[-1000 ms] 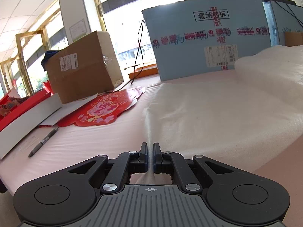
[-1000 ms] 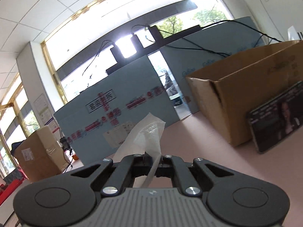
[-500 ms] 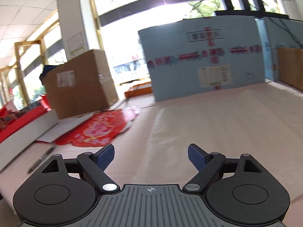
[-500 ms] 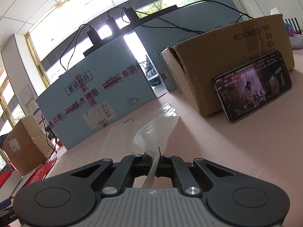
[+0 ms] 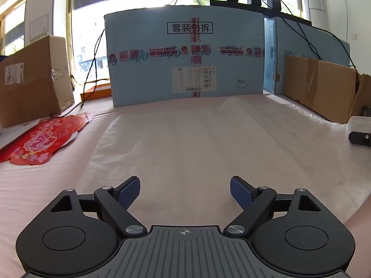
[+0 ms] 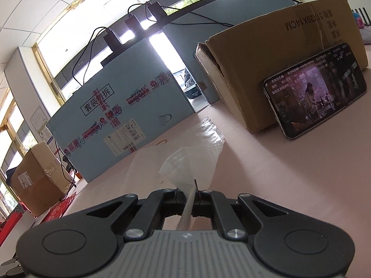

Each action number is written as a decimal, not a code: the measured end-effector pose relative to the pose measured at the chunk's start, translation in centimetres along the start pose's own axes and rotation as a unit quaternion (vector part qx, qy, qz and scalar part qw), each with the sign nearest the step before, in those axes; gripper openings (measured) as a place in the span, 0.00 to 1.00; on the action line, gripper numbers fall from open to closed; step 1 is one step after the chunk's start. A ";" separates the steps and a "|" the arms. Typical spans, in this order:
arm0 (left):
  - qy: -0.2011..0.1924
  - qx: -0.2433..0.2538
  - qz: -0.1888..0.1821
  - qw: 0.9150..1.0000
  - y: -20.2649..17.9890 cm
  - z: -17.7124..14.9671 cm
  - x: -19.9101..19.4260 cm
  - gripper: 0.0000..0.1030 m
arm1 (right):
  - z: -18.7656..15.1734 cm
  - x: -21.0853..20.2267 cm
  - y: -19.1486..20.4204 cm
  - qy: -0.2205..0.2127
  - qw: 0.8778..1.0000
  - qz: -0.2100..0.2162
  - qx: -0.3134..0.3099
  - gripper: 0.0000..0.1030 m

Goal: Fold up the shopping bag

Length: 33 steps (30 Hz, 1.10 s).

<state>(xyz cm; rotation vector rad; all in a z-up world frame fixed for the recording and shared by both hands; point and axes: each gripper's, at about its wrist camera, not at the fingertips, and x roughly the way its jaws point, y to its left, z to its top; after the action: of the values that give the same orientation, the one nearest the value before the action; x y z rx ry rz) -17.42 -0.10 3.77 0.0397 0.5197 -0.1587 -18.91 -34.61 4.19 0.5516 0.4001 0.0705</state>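
1. The shopping bag [image 5: 185, 143] is a thin, translucent whitish plastic sheet lying mostly flat on the pink table [image 5: 46, 180], filling the middle of the left wrist frame from just ahead of the fingers up toward the blue box [image 5: 185, 55].
2. Its left edge runs as a pale line slanting from lower left to upper centre; the far right part rises in a soft hump near the upper centre-right.
3. The surface looks finely textured and faintly wrinkled; whether it is one layer or doubled over cannot be told from here.
4. The left gripper [image 5: 185, 192] has its jaws spread wide, blue pads [image 5: 128, 191] bare, nothing between them, hovering at the bag's near edge.
5. The right gripper [image 6: 191, 199] is pinched tight on a gathered strip of the bag [image 6: 189, 176], which fans out crumpled above the fingers at lower centre of the right wrist frame.
6. Beyond it the plastic spreads flat toward the blue box.
7. A phone [image 6: 317, 97] leans on a cardboard box [image 6: 278, 53] at right.
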 end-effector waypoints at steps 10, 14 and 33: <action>0.006 -0.036 -0.024 0.999 0.9 -0.3 0.0 0.93 | -0.3 0.2 0.1 0.004 1.000 -0.024 -0.004 0.06; 0.007 -0.034 -0.022 0.999 0.8 -0.3 0.0 0.94 | -0.2 0.3 0.1 0.003 0.999 -0.032 -0.004 0.06; -0.041 -0.006 0.030 0.999 4.2 -0.2 -3.3 0.95 | 1.2 -0.8 3.2 -0.041 0.997 -0.035 -0.047 0.06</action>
<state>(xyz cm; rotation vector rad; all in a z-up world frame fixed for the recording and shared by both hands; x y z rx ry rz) -19.70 4.58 5.25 0.0369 0.4370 -0.0984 -19.05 -32.66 7.08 0.4468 0.3333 -0.0010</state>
